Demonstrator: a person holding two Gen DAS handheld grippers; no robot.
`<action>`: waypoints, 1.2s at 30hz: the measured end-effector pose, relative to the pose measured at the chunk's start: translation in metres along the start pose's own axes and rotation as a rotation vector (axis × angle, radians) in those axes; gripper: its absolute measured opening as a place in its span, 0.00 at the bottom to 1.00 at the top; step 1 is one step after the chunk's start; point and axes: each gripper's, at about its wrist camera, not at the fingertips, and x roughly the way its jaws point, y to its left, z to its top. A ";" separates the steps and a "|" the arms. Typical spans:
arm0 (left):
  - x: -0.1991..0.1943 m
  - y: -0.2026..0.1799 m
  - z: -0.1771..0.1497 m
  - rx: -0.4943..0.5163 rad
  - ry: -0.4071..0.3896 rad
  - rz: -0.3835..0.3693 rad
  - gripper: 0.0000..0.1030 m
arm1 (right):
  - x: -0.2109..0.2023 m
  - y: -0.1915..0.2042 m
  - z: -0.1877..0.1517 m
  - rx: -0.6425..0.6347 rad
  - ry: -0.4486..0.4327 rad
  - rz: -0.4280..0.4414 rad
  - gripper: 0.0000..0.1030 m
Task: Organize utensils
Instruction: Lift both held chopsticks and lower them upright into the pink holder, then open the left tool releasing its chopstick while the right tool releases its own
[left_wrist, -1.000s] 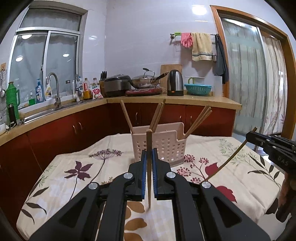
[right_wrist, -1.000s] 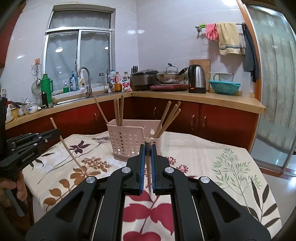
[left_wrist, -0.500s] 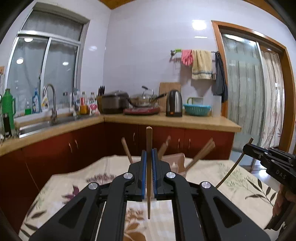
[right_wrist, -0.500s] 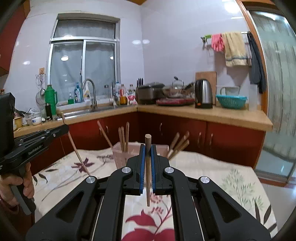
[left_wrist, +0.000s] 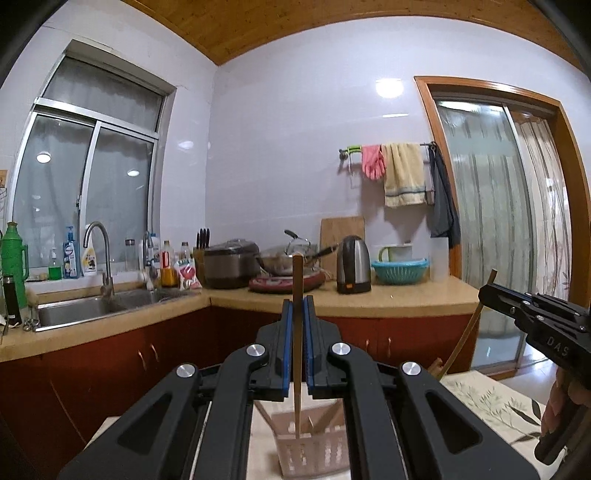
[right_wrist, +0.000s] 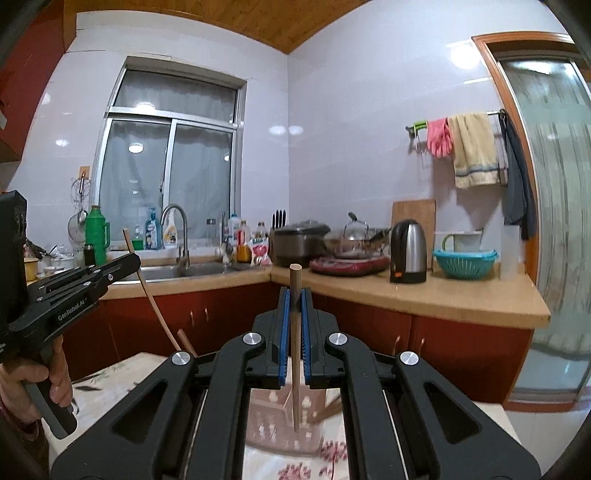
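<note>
L gripper: jaws pressed together on one wooden chopstick, pinched near its upper part so most of the stick hangs below the pads. Stick upright, blunt end up, thin tip down. Reason, as I judge it: vertical hold lets the tip drop straight into a slot w/o catching a wall.

R gripper: same setup, jaws closed on a second chopstick, round end on top, tip pointing down. Both grippers point level, side by side; each shows at the edge of the other's view.

Below the jaws: pale perforated plastic basket, seen in R view too, standing on the desk w/ flowered cloth. Several chopsticks already lean in it. Both held tips hang above the basket; whether they're lined up over the opening I can't tell, arms hide part of the rim.

Probable step: carry at height, then lower into the basket. Risk: long stick in a short pinch may swing or twist.

Far bkgd: kitchen counter w/ kettle, sink at far left. Not involved.
</note>
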 end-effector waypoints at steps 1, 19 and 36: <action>0.005 0.001 0.001 -0.002 -0.006 0.003 0.06 | 0.006 -0.001 0.001 0.002 -0.007 0.004 0.06; 0.078 0.013 -0.047 -0.019 0.076 0.035 0.06 | 0.084 -0.014 -0.023 0.026 -0.013 -0.001 0.06; 0.089 0.014 -0.070 -0.024 0.141 0.035 0.06 | 0.120 -0.008 -0.074 0.022 0.115 0.002 0.06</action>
